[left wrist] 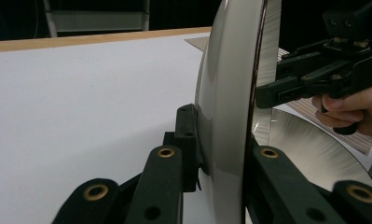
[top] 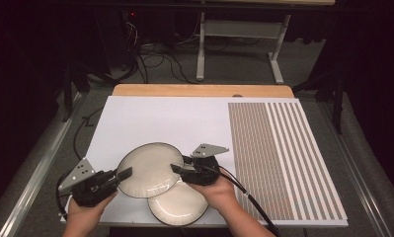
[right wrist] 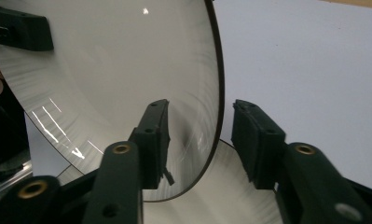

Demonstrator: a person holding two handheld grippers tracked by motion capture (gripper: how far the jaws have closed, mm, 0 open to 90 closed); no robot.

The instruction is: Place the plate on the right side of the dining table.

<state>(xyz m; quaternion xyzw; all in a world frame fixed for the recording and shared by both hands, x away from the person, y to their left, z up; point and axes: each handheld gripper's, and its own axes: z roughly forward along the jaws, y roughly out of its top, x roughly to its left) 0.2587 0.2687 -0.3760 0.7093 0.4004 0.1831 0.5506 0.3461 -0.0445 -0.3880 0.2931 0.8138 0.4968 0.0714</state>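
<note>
Above a second plate [top: 177, 205] on the white table [top: 160, 118], the left gripper [top: 123, 174] clamps the raised plate [top: 150, 169] (rim pinched), while the right gripper [top: 177, 169], parted, straddles its opposite rim.

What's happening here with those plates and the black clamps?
A person holds a clamp-like gripper in each hand at a white table. The left gripper is shut on the rim of the upper plate, holding it above a second plate lying on the table. The right gripper has its jaws on either side of the upper plate's opposite rim, not yet pressing on it.
</note>
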